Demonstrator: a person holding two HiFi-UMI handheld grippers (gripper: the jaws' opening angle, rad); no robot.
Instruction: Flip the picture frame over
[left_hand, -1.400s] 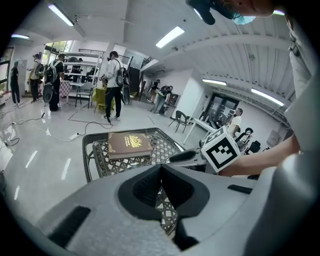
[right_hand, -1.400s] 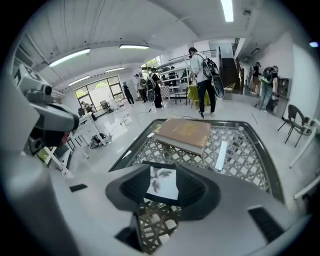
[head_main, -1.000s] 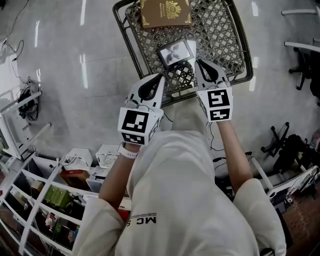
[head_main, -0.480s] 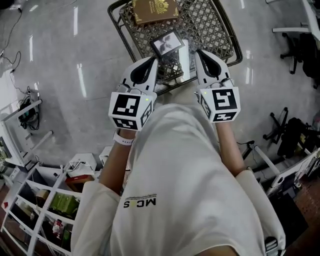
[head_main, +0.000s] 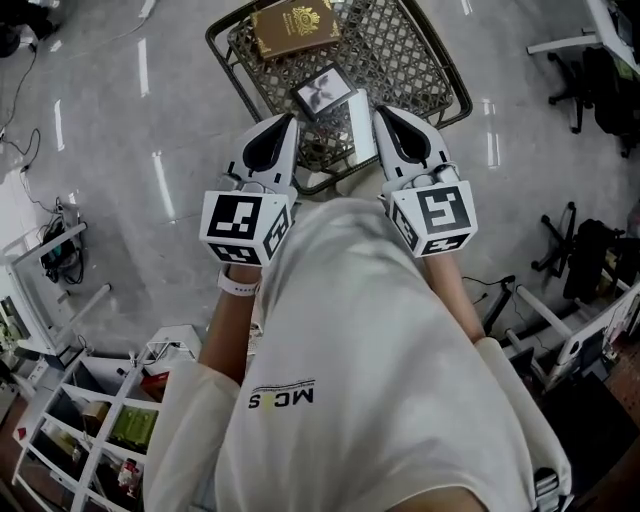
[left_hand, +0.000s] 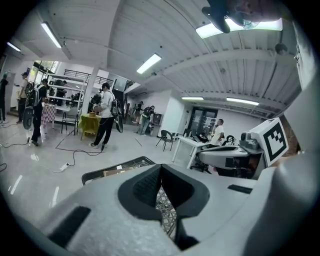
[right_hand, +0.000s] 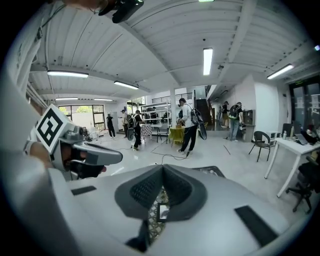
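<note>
The small black picture frame (head_main: 322, 91) lies picture side up on the metal lattice table (head_main: 225, 60), in front of both grippers. My left gripper (head_main: 291, 118) hangs above the table's near edge, jaws shut and empty; the left gripper view (left_hand: 160, 166) shows only lattice below the tips. My right gripper (head_main: 381, 110) is level with it to the right, also shut on nothing. In the right gripper view (right_hand: 162, 166) the frame (right_hand: 162, 211) shows through the gap under the jaws, well below them.
A brown book (head_main: 292, 24) lies at the table's far end. A pale flat strip (head_main: 362, 122) lies beside the frame. White shelving (head_main: 70, 450) stands at lower left, chairs (head_main: 600, 70) to the right. People walk far off (left_hand: 105, 117).
Both grippers have lifted away from the table and drawn back toward me. The frame, which lay right at their tips, stays on the lattice, farther from them.
</note>
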